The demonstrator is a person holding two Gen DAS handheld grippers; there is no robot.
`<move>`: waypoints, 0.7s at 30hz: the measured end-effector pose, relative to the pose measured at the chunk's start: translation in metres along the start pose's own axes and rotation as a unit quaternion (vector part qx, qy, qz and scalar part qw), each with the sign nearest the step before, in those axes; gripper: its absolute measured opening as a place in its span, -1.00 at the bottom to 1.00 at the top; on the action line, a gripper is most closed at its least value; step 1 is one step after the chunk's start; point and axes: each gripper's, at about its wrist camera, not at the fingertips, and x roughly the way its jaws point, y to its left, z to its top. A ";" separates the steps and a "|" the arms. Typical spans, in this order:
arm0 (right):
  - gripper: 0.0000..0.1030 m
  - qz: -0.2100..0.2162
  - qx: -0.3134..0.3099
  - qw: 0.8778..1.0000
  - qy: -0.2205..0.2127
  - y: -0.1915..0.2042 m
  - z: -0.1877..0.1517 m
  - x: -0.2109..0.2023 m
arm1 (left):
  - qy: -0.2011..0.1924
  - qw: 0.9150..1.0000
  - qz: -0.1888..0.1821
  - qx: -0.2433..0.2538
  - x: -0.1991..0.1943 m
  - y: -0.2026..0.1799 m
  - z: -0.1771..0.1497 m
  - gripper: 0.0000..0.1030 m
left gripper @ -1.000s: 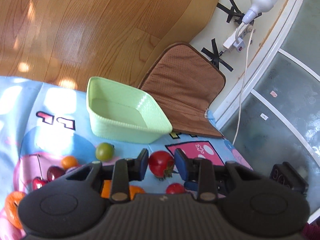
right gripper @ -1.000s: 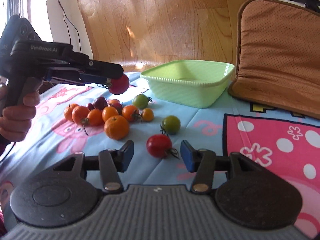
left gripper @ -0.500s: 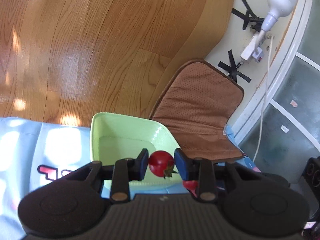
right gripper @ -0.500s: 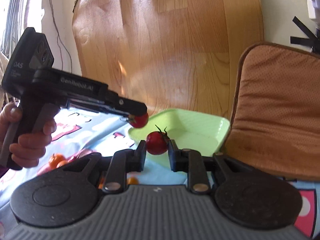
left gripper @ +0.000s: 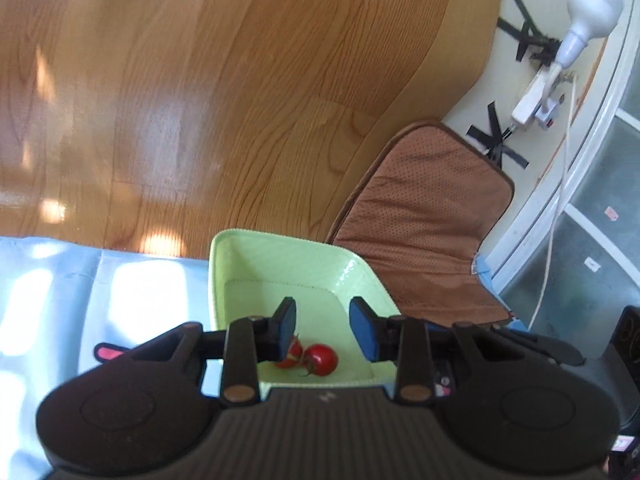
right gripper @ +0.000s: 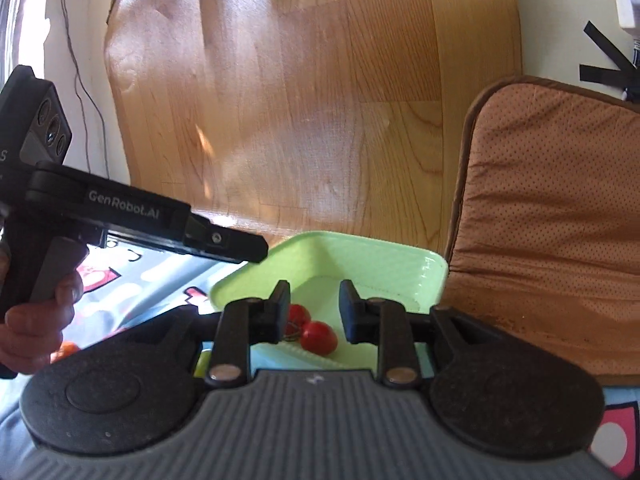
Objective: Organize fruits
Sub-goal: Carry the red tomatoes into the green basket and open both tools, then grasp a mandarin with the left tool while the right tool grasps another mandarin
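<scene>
Two glossy red cherry tomatoes (left gripper: 321,359), green stems on, lie touching in the pale-green basket (left gripper: 280,256). Left claw (left gripper: 323,328) and right claw (right gripper: 313,310) both stand apart, empty; the right's jaws have just been opening.

"GenRobot.AI" in pale letters along side of black left gripper (right gripper: 256,250) body in right wrist view, lone "S" at frame edge on same body just above, cartoon lettering on mat (right gripper: 152,276) too cut off to read, nothing else legible.

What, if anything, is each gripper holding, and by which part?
Nothing is held. The left gripper and right gripper stand open and empty above the light green plastic basket, where two small red tomatoes lie.
</scene>
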 end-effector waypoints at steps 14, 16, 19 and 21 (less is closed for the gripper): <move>-0.30 0.136 -0.017 0.988 0.067 0.120 -0.058 -0.022 | -0.044 0.994 0.082 -0.062 -0.155 0.070 -0.102 -0.40; -0.24 0.139 -0.020 0.987 0.077 0.133 -0.060 -0.013 | -0.045 0.993 0.074 -0.075 -0.158 0.078 -0.108 -0.32; -0.13 0.131 -0.044 0.987 0.077 0.149 -0.060 -0.004 | -0.041 0.994 0.062 -0.079 -0.158 0.083 -0.114 -0.14; -0.04 0.126 -0.064 0.987 0.077 0.157 -0.059 0.001 | -0.042 0.995 0.053 -0.070 -0.156 0.081 -0.116 -0.07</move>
